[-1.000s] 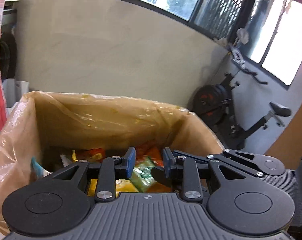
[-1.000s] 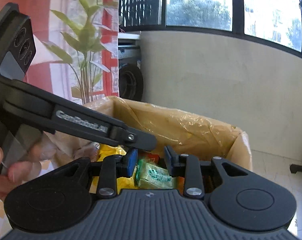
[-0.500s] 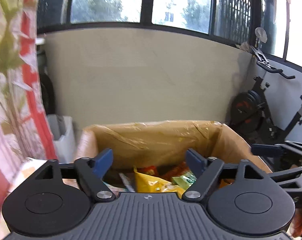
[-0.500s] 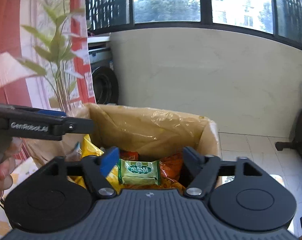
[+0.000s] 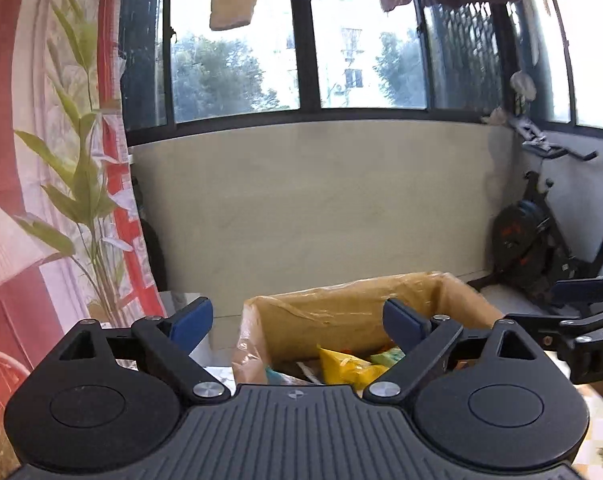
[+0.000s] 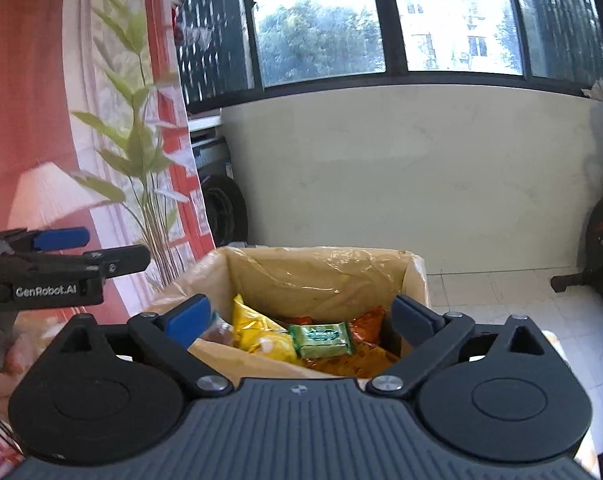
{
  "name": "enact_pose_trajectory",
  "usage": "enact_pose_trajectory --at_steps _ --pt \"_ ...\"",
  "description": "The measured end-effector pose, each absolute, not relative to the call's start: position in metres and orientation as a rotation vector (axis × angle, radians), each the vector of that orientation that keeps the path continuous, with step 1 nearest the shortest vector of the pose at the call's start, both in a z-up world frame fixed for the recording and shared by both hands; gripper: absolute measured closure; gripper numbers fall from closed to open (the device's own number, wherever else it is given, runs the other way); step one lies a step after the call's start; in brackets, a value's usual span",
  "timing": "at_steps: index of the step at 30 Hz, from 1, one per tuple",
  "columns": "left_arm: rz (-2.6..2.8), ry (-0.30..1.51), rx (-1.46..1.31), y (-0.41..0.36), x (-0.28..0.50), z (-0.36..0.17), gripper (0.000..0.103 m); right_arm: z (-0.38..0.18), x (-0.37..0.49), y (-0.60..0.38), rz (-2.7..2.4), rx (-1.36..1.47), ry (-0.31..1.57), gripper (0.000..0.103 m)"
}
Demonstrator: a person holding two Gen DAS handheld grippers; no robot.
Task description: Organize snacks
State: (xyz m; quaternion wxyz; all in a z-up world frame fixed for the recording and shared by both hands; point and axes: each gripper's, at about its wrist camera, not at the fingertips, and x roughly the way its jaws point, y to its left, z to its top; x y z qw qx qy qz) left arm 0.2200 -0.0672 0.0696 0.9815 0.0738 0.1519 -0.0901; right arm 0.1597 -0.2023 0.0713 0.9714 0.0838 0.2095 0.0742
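Left gripper (image 5: 297, 322): jaws spread wide, having just been opening, nothing between the blue pads (image 5: 191, 320). Right gripper (image 6: 301, 318): jaws likewise wide apart, just opened, empty. Beyond both stands a cardboard box (image 6: 417, 276) lined with clear plastic, holding the snacks: a green snack packet (image 6: 321, 339) lying on top, a yellow packet (image 6: 257, 330) to its left, orange packets (image 6: 367, 322) to its right. From the left wrist view the same box (image 5: 341, 308) shows the yellow packet (image 5: 347, 366). Background: low wall (image 6: 401, 168), window (image 6: 317, 24), exercise bike (image 5: 541, 240), patterned curtain (image 5: 41, 160).
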Motion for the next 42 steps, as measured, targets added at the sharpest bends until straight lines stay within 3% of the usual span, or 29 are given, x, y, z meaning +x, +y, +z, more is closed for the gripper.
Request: enact_pose_trajectory --at_steps 24,42 --pt "-0.101 0.200 0.135 -0.043 0.098 0.081 0.010 0.097 0.060 -0.175 0.022 0.202 0.331 0.000" --pt "-0.126 0.229 0.080 -0.031 0.088 0.082 0.010 0.098 0.049 -0.173 0.029 0.197 0.323 0.000"
